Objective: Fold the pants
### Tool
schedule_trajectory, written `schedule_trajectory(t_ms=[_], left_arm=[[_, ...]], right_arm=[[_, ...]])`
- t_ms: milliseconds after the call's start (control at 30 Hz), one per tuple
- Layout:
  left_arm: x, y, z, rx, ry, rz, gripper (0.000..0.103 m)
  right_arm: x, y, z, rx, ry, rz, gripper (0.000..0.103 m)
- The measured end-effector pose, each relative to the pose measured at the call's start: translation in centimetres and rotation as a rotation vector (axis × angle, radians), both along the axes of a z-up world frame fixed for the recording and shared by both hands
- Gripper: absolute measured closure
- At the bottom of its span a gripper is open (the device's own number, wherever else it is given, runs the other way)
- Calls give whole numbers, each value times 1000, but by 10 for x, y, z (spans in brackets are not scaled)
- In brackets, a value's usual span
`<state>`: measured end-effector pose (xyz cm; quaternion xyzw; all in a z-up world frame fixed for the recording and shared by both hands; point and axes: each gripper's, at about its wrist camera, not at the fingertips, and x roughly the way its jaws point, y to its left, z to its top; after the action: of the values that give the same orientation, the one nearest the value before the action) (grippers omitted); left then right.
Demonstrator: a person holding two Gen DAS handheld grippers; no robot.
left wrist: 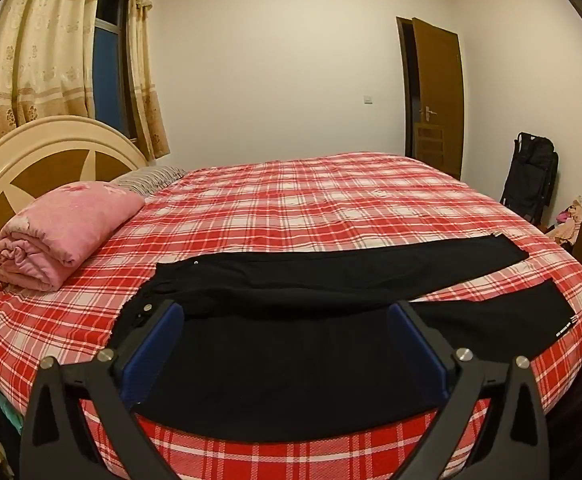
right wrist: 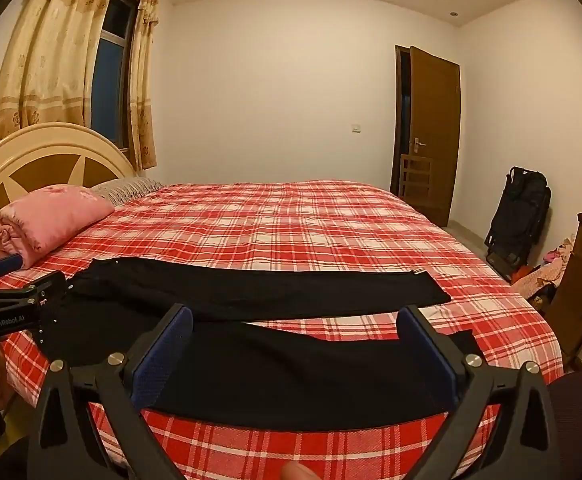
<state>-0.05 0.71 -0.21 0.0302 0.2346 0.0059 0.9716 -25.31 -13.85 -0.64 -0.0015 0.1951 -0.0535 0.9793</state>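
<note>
Pants point(left wrist: 331, 276): flat on bed point(left wrist: 291, 208), legs apart, unfolded. Left gripper point(left wrist: 287, 320), right gripper point(right wrist: 295, 320): wide open, empty.

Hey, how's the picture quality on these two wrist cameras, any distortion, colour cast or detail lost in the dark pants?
Left wrist view: strong fisheye bending of the door, warm yellowish indoor cast, dark vignette corners; the black pants read as a nearly featureless mass. Right wrist view: same bulging and cast, pants equally crushed; the plaid bedsheet stays fairly sharp.
</note>
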Motion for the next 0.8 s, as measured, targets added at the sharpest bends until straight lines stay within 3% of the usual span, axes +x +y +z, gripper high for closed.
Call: schedule_trajectory(t_ms=[800], left_arm=[[0, 0, -1, -2, 2, 4, 0]], right_arm=[[0, 1, 1, -3, 0, 3, 1]])
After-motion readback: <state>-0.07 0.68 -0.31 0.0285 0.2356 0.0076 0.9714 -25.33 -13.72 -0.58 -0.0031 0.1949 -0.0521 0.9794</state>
